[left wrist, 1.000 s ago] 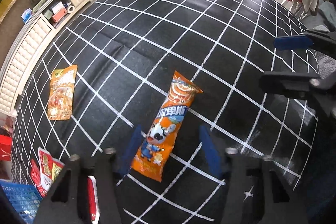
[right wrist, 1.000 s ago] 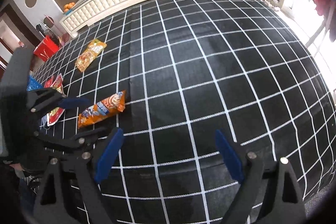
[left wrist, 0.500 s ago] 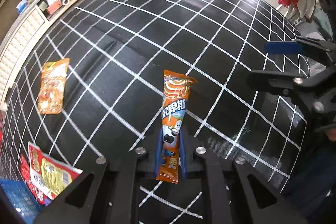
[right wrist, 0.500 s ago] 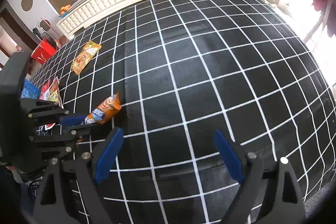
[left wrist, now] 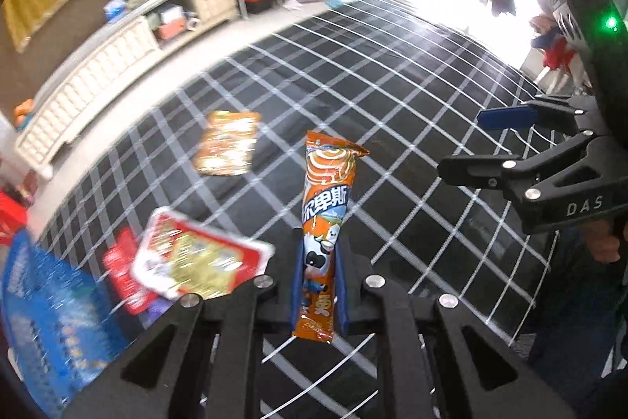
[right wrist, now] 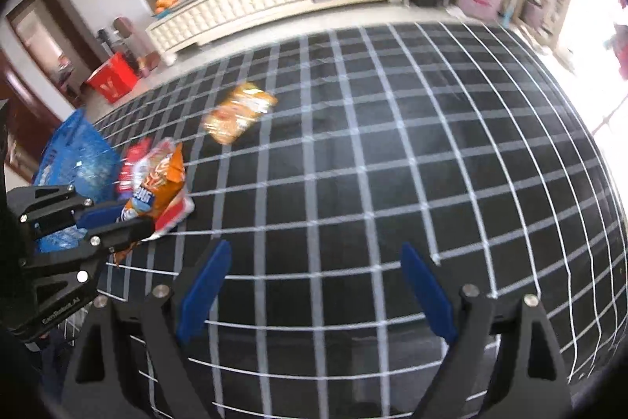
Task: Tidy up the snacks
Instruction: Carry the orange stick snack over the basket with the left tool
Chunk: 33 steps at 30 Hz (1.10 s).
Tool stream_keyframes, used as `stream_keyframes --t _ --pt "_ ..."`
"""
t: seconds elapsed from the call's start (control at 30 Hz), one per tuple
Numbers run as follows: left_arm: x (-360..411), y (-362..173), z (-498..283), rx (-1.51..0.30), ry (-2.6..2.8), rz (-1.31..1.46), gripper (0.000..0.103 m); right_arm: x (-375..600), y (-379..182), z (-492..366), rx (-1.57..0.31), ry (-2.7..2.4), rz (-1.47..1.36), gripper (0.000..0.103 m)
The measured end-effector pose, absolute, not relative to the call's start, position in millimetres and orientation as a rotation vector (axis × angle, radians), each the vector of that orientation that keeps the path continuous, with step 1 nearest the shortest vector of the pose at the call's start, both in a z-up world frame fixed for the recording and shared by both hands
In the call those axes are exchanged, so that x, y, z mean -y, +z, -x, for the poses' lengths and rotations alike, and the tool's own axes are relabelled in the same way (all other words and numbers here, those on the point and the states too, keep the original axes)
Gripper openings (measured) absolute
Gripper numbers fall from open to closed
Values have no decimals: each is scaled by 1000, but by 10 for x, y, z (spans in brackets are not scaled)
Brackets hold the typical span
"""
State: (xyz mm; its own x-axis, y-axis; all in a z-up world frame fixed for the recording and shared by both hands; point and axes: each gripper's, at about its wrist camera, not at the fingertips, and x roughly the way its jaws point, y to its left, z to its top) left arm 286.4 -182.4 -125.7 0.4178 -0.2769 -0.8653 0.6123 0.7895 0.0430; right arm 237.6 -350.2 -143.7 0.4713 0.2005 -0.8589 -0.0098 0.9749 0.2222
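In the left wrist view, the left gripper [left wrist: 318,285] is clamped on a long orange snack packet [left wrist: 324,222], its blue pads pressing the lower half from both sides. The packet stands upright out of the jaws, lifted clear of the black cloth with white grid lines [left wrist: 392,97] below. On the cloth, off to the left, lies a red and white snack pack [left wrist: 200,258], partly covering a smaller red packet [left wrist: 123,269]. A blue basket [left wrist: 47,324] sits at the lower left edge, just beside those two, blurred. Farther back lies an orange snack bag [left wrist: 227,143], well apart from the others. The right gripper [left wrist: 498,140] reaches in from the right edge, its jaws spread with nothing between them, and a hand [left wrist: 606,242] grips its handle. A long white cabinet [left wrist: 117,65] runs along the wall behind.

In the right wrist view, the right gripper [right wrist: 314,293] hangs over bare cloth, its blue pads wide apart and holding nothing. At the left edge the left gripper [right wrist: 114,218] holds the orange packet [right wrist: 159,183] above the red and white pack [right wrist: 174,211], with the blue basket [right wrist: 74,156] just behind. The orange snack bag [right wrist: 238,112] lies farther up the cloth, alone. A red bin [right wrist: 114,79] stands on the floor near the end of the white cabinet [right wrist: 243,6].
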Motion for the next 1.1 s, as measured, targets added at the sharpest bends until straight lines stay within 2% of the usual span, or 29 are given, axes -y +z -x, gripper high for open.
stream_keyframes --t 0.47,0.8,1.1 --pt "360 -593 -2804 -888 -344 -208 13 2161 -1030 -2824 -1038 335 -29 91" --pt "-589 -574 -2778 -900 -179 -123 13 1365 -1507 -3225 -1162 370 107 91" --pt "-912 -873 -2899 -965 -160 -64 13 1113 -1960 -3294 -1249 338 268 91"
